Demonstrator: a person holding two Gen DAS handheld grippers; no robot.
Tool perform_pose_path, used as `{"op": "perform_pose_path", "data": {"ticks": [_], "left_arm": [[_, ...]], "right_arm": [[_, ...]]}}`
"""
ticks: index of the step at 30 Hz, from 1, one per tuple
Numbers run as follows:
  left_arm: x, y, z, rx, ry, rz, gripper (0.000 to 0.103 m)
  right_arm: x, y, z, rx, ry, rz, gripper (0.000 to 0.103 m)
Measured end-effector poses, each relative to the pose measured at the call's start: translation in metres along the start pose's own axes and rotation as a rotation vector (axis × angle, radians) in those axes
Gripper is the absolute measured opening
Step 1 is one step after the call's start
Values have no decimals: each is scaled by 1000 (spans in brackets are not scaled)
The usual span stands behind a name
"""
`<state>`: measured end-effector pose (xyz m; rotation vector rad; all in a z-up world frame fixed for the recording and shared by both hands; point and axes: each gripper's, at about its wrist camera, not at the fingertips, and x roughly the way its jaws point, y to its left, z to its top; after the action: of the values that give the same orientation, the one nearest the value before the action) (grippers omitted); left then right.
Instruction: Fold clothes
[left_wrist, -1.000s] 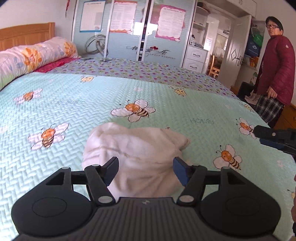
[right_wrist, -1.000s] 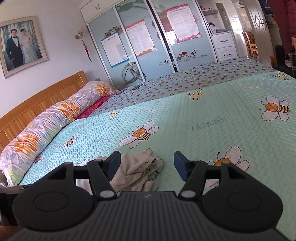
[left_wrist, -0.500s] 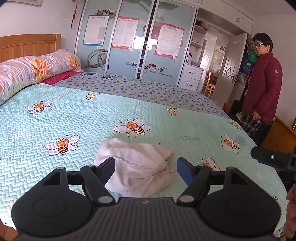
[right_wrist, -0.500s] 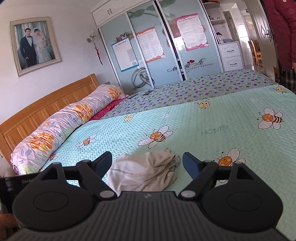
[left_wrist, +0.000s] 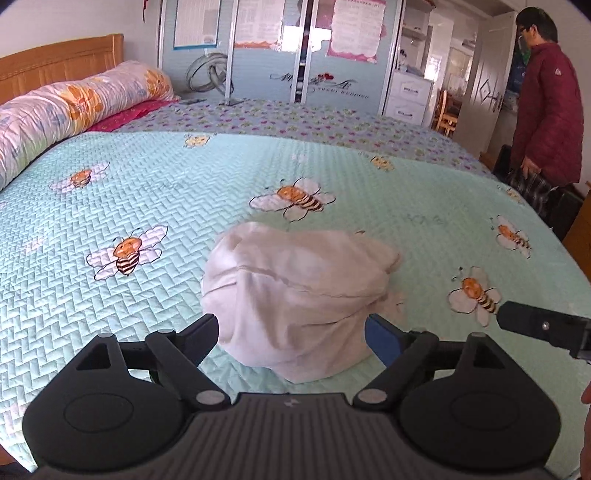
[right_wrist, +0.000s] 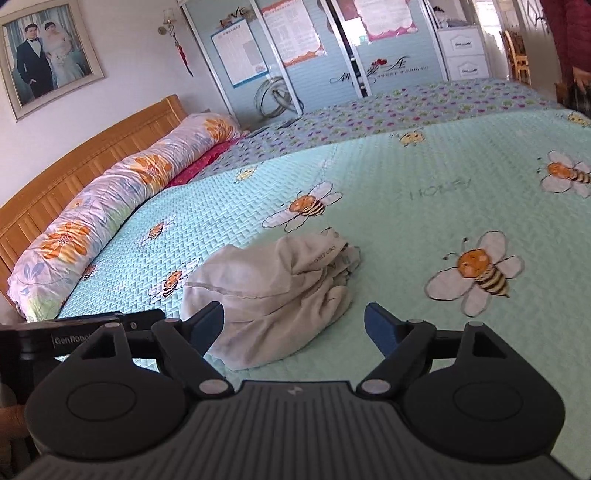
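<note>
On bee-print bedspread (left_wrist: 155, 177): cream garment (left_wrist: 295, 291) lies crumpled, unfolded. Left tongs (left_wrist: 291, 332) wider than a second ago, jaws opening, nothing clamped, garment just ahead between tips. Right tongs (right_wrist: 295, 325) spread wide, released, also wider. Judgement: both set for first grasp.

Cream-white garment (left_wrist: 299, 291), crumpled in 1 rumpled heap, waistband lettering toward the far side, on the bee-print bedspread (left_wrist: 155, 177)

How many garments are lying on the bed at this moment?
1. A crumpled white garment lies on the green bee-print bedspread, just ahead of both grippers and apart from the long floral pillow by the headboard. Anything beneath it, or nearer than the grippers, is hidden.
</note>
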<state>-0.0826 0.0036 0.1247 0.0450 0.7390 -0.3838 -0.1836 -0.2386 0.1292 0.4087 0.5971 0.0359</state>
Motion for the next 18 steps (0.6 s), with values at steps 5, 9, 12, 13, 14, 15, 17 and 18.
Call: {"op": "perform_pose_path", "data": {"ticks": [5, 9, 12, 13, 14, 15, 17, 18], "left_arm": [[66, 25, 10, -26, 79, 19, 89], [111, 24, 5, -28, 154, -25, 85], [112, 13, -1, -12, 115, -94, 72], [108, 6, -1, 15, 95, -109, 57], [98, 1, 2, 17, 79, -146, 47], [88, -3, 5, 16, 64, -187, 25], [62, -14, 15, 20, 20, -285, 18], [43, -24, 23, 53, -12, -339, 18]], "right_arm": [[98, 12, 5, 2, 82, -18, 83], [155, 15, 0, 6, 153, -60, 53], [162, 8, -7, 22, 163, -77, 12], [158, 5, -8, 34, 150, -67, 8], [150, 1, -8, 40, 131, -62, 7], [137, -2, -5, 43, 102, -61, 6], [104, -8, 5, 54, 31, -61, 6], [81, -9, 10, 55, -12, -59, 5]]}}
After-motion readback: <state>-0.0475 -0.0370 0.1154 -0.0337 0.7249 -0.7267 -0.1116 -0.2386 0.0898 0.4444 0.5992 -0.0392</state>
